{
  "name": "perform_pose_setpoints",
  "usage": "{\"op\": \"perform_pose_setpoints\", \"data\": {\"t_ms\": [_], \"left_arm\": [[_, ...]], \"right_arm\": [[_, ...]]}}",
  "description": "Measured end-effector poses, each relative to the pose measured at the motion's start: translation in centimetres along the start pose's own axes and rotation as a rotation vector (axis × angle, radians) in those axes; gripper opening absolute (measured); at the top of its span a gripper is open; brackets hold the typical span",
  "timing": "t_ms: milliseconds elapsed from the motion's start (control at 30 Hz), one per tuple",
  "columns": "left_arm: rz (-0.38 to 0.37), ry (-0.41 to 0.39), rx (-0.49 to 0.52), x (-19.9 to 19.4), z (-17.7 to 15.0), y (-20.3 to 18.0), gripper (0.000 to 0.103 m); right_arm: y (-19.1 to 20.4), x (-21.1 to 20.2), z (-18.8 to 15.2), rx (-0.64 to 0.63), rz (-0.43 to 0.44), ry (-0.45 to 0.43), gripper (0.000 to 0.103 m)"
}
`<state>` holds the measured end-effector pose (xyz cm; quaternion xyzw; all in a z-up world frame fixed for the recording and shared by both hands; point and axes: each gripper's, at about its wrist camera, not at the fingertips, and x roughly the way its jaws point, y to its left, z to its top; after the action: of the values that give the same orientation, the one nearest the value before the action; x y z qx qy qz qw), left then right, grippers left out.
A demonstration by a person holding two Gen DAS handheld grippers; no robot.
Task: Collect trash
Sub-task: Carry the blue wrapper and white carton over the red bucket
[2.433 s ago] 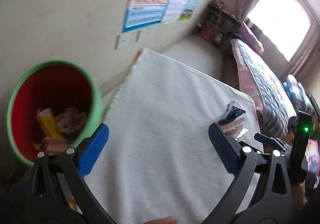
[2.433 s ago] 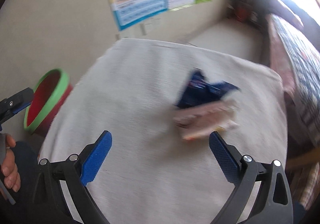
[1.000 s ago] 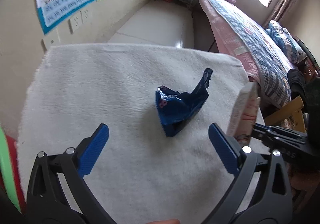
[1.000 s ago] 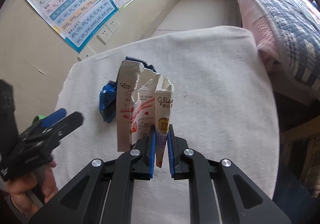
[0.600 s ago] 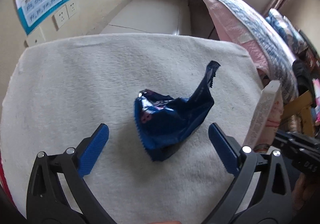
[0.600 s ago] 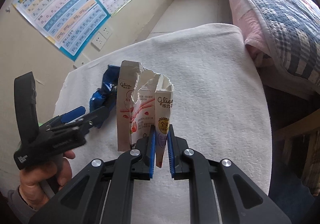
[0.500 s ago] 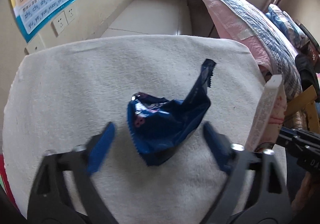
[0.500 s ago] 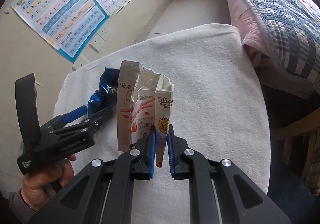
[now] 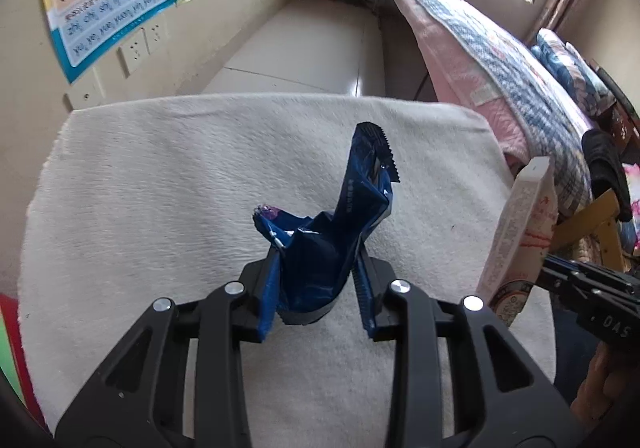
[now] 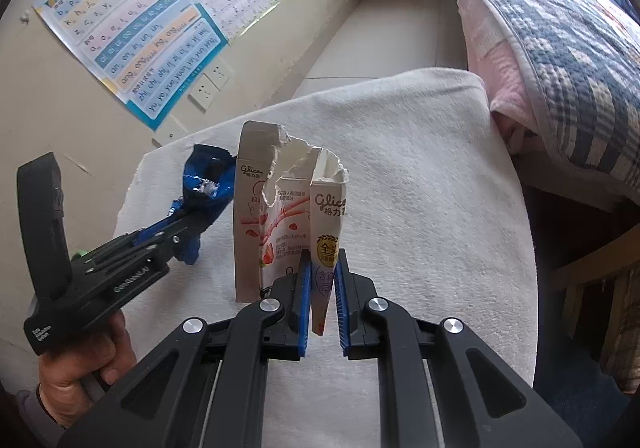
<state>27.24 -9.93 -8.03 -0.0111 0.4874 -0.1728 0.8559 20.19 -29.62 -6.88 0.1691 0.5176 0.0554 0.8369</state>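
Now the left tongs (image 9: 320, 288) have just been closing and pinch the crumpled blue foil wrapper (image 9: 320, 244) mid-bench. The right tongs (image 10: 322, 302) clamp the torn white-and-pink cardboard snack box (image 10: 280, 216). The white fleecy bench (image 9: 160, 176) shows no other trash; binning both remains.

A crumpled dark blue foil wrapper (image 9: 320, 248) stands near the middle of the white fleecy cloth (image 9: 140, 188), its serrated end sticking up, its lower part pinched between blue pads. A torn white-and-pink snack box (image 10: 288, 216), ragged open top upward, is held upright toward the cloth's right edge.
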Motion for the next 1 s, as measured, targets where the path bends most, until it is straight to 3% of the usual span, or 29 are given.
{"op": "perform_pose_setpoints", "data": {"t_ms": [567,1000], "left_arm": [[0.106,-0.105,-0.095,-11.0,-3.9,4.3,0.032],[0.174,-0.178,-0.201,-18.2,-8.0,10.3,0.032]], "right_arm": [[7.0,-4.0,-2.3,-0.171,0.006,-0.045,0.011],[16.1,-4.1,-4.0,-0.326,0.061,-0.052,0.011]]}}
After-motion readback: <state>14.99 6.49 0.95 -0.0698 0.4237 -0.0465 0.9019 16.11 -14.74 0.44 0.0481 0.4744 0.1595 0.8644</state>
